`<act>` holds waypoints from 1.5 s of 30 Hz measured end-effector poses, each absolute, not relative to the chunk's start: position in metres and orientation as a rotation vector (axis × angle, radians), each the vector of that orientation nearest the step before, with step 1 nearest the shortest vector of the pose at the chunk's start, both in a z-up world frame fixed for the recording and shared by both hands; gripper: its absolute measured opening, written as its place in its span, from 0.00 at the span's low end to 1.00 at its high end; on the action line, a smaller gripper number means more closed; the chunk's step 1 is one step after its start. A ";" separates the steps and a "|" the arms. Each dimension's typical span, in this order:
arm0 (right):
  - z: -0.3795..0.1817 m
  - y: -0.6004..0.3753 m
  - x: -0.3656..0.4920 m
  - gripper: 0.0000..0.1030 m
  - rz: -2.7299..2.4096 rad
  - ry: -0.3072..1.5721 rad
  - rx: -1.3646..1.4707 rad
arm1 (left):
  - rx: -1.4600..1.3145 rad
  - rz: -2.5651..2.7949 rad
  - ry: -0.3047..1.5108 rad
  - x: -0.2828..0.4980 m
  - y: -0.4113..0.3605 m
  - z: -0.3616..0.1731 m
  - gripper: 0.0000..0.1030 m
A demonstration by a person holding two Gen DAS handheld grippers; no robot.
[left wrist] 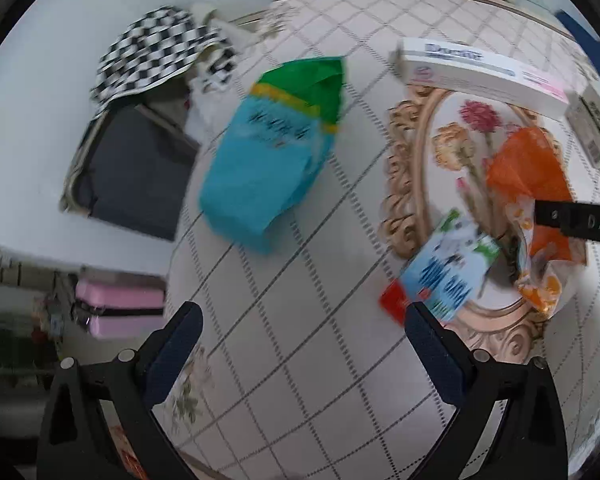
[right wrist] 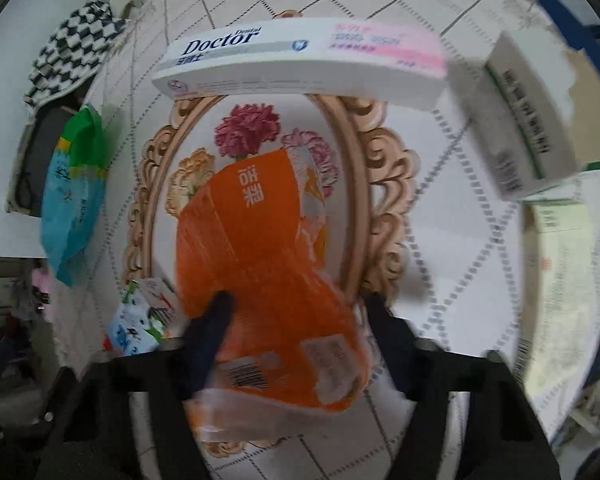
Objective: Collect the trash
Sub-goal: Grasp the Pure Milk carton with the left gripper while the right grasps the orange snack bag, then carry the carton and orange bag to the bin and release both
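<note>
Nearest the lens in the right wrist view, the right gripper (right wrist: 296, 306) is straddling the orange wrapper (right wrist: 260, 256), which is lying on the flower medallion of the tablecloth (right wrist: 440, 272). One finger appears to be touching the wrapper's left edge while the other is standing just off its right edge, so the jaws are half-closed around the film and no firm pinch is showing yet. Judged from this, the step in hand is the grasp of that wrapper; it is best done by gathering the crumpled film squarely between the pads and closing fully before lifting, since thin plastic is likely to slip.

In the left wrist view, the left gripper (left wrist: 300, 328) is hanging released over bare cloth, with nothing between its fingers. Just beyond its right finger, a small blue-and-white packet (left wrist: 448, 276) is lying beside the wrapper; farther off a blue-and-green bag (left wrist: 268, 160) is resting on the cloth, and a toothpaste box (left wrist: 480, 72) is lying at the far side.

Only the left view is showing the right gripper's finger from outside, reaching in over the wrapper; only the right view is showing the wrapper's barcode end and a grey carton (right wrist: 516, 120) in full.
</note>
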State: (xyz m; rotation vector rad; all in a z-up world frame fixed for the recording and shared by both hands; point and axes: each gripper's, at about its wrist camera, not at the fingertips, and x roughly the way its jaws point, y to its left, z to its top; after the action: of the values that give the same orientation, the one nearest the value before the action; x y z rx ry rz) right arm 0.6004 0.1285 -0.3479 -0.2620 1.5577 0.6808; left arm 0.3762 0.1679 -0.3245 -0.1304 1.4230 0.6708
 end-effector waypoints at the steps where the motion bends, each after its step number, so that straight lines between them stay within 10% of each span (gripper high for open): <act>1: -0.346 0.126 0.601 0.44 0.692 1.544 -0.252 | -0.125 0.623 1.424 0.384 0.166 -0.325 0.99; 4: -0.336 0.107 0.603 0.21 0.687 1.515 -0.204 | -0.112 0.480 1.442 0.403 0.156 -0.330 0.99; 11: -0.314 0.052 0.619 0.15 0.556 1.471 -0.150 | 0.034 0.234 1.566 0.440 0.122 -0.371 0.97; 17: -0.322 0.036 0.627 0.15 0.504 1.488 -0.147 | -0.009 0.198 1.608 0.444 0.118 -0.388 0.52; 45: -0.186 -0.058 0.411 0.05 0.471 1.200 -0.052 | -0.310 0.301 1.156 0.224 0.072 -0.231 0.51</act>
State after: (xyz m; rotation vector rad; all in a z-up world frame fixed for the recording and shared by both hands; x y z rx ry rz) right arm 0.4108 -0.0581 -0.1863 -0.0525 1.1999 0.4708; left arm 0.2245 0.0723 -0.2308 -0.3097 1.1558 0.3013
